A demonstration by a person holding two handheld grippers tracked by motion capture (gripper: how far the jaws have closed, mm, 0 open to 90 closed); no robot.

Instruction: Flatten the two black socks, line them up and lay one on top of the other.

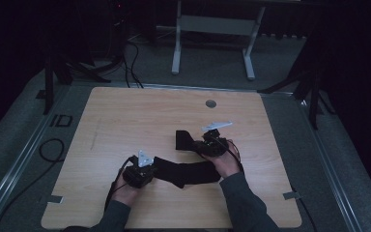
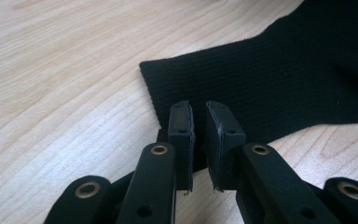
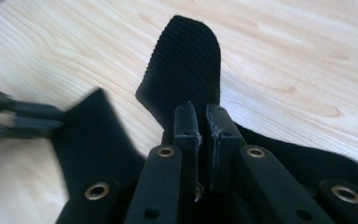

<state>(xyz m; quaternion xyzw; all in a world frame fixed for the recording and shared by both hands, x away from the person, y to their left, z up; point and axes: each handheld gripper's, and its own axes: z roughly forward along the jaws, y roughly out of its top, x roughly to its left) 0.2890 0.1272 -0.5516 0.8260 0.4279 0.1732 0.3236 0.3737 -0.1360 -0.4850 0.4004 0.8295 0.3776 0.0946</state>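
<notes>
A long black ribbed sock point(image 1: 188, 173) lies across the wooden table point(image 1: 125, 121) in front of the person. My left gripper point(image 1: 152, 167) pinches the sock's left end; in the left gripper view its jaws point(image 2: 199, 111) stand nearly together with the sock's edge point(image 2: 270, 79) caught low between the pads. My right gripper point(image 1: 196, 145) is shut on the sock's other end and holds it a little above the table. In the right gripper view the sock's tip point(image 3: 186, 60) sticks out past the closed jaws point(image 3: 200, 113). The left gripper point(image 3: 14, 116) shows blurred at that view's left edge.
A round cable hole point(image 1: 211, 103) sits near the table's far edge. Behind the table stands a white desk frame point(image 1: 176, 48). Dark stands point(image 1: 314, 92) flank the table and cables point(image 1: 53, 150) lie on the grey floor to the left.
</notes>
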